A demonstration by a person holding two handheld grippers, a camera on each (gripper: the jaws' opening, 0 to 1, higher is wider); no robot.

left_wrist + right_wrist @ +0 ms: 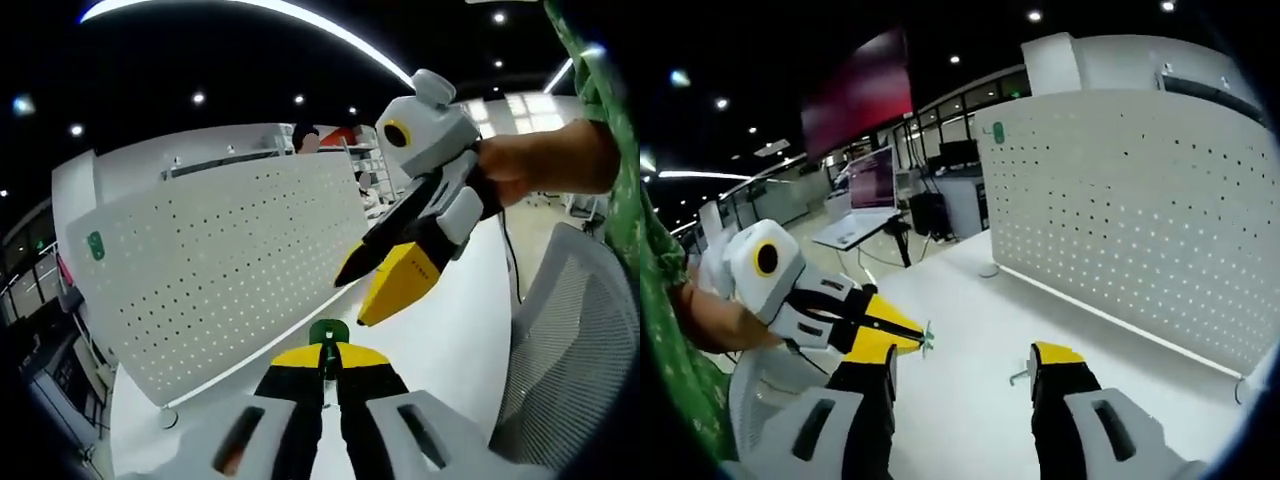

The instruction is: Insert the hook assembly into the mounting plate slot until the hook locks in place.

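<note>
Still Airborne: Hook Pinched, Board Waiting

Nearest, the left tool (pixel 328 365) has its jaws pressed together on one small green hook assembly (pixel 328 332), raised above the counter (pixel 440 340), probably for aiming. The right tool (pixel 965 365) is spread, holding nothing. Along the counter's far edge stands one perforated mounting plate (pixel 220 260) with one green hook (pixel 95 245) already fixed.

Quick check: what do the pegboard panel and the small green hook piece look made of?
Pegboard panel: looks like white painted sheet metal, matte and thin-edged with punched holes, though plastic is possible. Green hook piece, clamped in the left gripper: likely moulded plastic, uniform green; too small to confirm.
</note>
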